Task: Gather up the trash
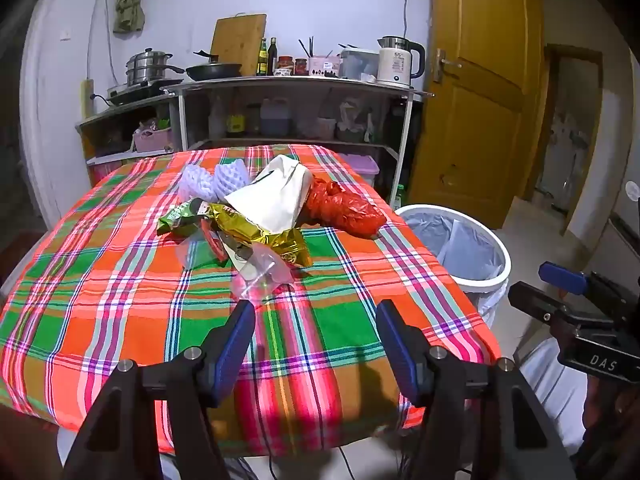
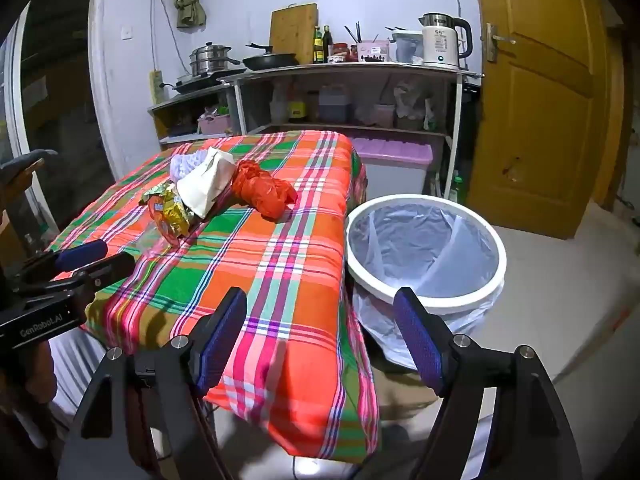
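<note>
Both tongs, left (image 1: 316, 314) and right (image 2: 322, 304), gape wide, holding nothing, above the plaid-clothed surface (image 1: 120, 300). The crumpled wrapper trash pile (image 1: 256, 216) lies mid-surface; the white lined round bin (image 2: 424, 246) stands just beside it.

Two foam nets (image 1: 218, 180), one white bag (image 1: 276, 196), one red bag (image 1: 344, 208), one gold wrapper (image 1: 264, 236), one bin (image 2: 424, 248).

we can't read print on the gold wrapper (image 1: 276, 236) & green wrapper (image 1: 180, 218) | clear plastic bag (image 1: 260, 276) contents unclear | foam nets (image 1: 216, 178) partly hidden behind white paper bag (image 1: 276, 196) | bin (image 2: 424, 208) bottom hidden by liner | lower-shelf items (image 2: 344, 108) too dim to ID
</note>
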Demonstrator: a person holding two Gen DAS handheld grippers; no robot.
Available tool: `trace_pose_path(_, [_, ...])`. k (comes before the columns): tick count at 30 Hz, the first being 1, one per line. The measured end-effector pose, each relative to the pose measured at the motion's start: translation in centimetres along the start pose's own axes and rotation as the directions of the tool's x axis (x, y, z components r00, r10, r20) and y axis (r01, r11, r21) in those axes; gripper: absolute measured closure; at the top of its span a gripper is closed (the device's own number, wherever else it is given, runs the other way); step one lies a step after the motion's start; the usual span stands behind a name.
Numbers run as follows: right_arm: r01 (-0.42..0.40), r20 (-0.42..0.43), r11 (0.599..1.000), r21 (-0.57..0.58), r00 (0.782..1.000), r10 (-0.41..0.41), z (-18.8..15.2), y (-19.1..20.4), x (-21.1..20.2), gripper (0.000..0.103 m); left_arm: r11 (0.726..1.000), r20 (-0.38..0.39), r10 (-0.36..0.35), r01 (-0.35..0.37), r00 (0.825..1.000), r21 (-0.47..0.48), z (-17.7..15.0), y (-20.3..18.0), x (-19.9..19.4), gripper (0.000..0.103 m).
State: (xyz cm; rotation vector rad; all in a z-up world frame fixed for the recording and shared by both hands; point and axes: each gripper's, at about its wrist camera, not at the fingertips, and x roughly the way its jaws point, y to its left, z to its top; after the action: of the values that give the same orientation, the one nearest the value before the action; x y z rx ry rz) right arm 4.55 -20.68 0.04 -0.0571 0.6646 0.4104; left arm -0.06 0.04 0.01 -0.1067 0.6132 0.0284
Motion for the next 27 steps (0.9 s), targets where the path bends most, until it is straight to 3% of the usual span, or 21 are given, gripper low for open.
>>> trace_pose_path(27, [-0.001, 0.001, 1.0, -0.007, 1.0, 0.001, -0.04, 0.15, -0.49, 0.027, 1.0, -0.008, 0.006, -0.006, 1.0, 0.02, -0.15, -0.6, 0.1, 0.041])
